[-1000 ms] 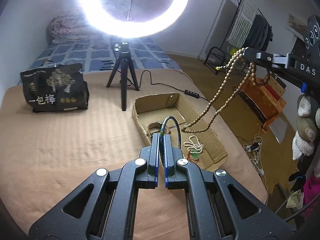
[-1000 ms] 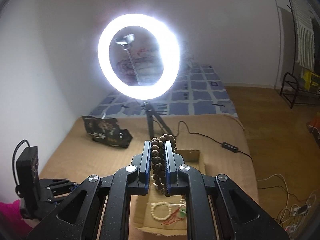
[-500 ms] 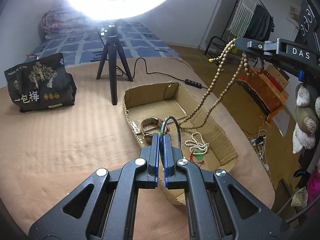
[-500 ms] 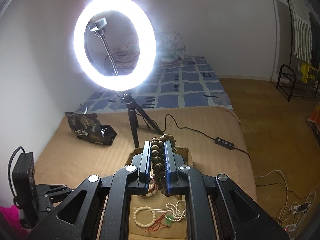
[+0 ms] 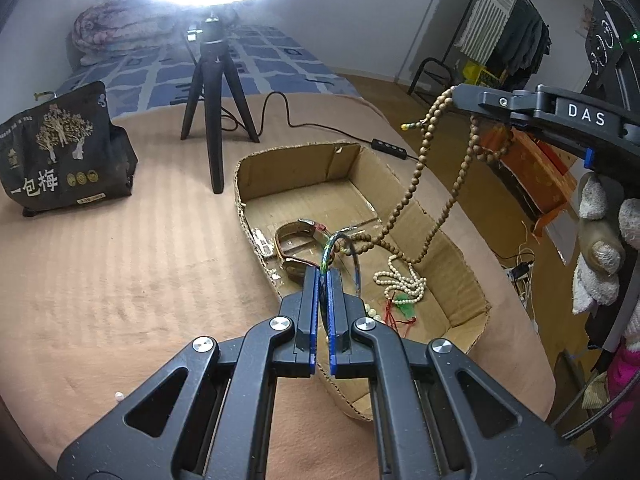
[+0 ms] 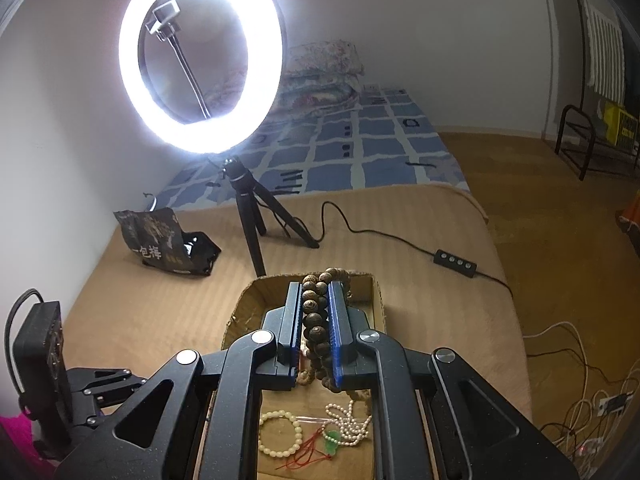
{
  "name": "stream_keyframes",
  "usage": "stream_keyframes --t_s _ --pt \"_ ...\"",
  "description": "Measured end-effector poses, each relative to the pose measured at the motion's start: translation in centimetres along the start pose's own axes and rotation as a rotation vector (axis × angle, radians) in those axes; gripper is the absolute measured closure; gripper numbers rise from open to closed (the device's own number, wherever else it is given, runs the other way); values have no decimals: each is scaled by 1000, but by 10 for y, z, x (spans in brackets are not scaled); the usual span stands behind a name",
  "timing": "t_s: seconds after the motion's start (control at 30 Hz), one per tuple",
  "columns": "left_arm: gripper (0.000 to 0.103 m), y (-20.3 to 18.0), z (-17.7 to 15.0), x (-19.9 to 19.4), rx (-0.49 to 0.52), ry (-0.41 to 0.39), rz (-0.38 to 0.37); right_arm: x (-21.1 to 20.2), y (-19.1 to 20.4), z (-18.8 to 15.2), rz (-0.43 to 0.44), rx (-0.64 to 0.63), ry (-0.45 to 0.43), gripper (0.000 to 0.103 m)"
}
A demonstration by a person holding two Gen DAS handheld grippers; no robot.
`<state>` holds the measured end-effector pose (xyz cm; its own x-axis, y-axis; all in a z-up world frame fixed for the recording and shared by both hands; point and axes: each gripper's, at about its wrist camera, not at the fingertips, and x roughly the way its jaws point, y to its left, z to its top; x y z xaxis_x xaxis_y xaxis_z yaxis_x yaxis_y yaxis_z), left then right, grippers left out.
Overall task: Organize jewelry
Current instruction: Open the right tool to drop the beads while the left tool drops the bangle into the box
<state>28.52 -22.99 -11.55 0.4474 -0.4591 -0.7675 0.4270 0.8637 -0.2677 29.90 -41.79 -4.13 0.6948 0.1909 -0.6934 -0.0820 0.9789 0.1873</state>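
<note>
Both tilted downward, grippers (image 5: 323, 276) (image 6: 316, 292) hang over the cardboard box (image 5: 448, 240).

Right gripper (image 6: 316, 300) clamped on a strand of brown wooden prayer beads (image 6: 313, 320), angled down over an open cardboard box (image 6: 248, 304) on a tan bedspread (image 6: 160, 300). Visible on the box floor beneath the fingers: a cream bead bracelet (image 6: 280, 432), a tangle of small pale beads (image 6: 350, 426), a green pendant (image 6: 331, 438) on red cord. Behind the box, a lit ring light (image 6: 202, 54) on a black tripod (image 6: 256, 216), its cable running to an inline controller (image 6: 455, 258). Black snack bag (image 6: 166, 246) near the wall at left. Blue checked quilt (image 6: 360, 152) farther back. Left gripper's body (image 6: 60, 376) at lower left.
</note>
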Motion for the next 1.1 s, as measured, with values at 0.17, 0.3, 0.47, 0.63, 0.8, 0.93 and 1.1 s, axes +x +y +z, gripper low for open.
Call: stream_keyframes --t_s 0.17,0.3,0.47,0.63,0.8,0.93,1.1 --pt "102 -1 0 3 4 6 -13 2 -1 -2 -7 1 10 92" --pt "102 -1 1 3 -1 14 -21 3 -1 -3 -8 4 24 88" --pt "102 -1 1 2 1 15 -14 2 -1 -7 -14 8 29 83" --pt "102 -1 -2 -6 7 8 -7 -2 1 -11 -22 13 33 82" --pt "102 1 -4 -21 10 -10 0 -15 9 -13 -22 11 27 81" --pt "102 4 -6 -40 14 -30 15 -31 21 -15 -17 -5 9 65" --pt "102 10 -11 -62 8 -51 42 -53 39 -17 -15 -28 -13 61"
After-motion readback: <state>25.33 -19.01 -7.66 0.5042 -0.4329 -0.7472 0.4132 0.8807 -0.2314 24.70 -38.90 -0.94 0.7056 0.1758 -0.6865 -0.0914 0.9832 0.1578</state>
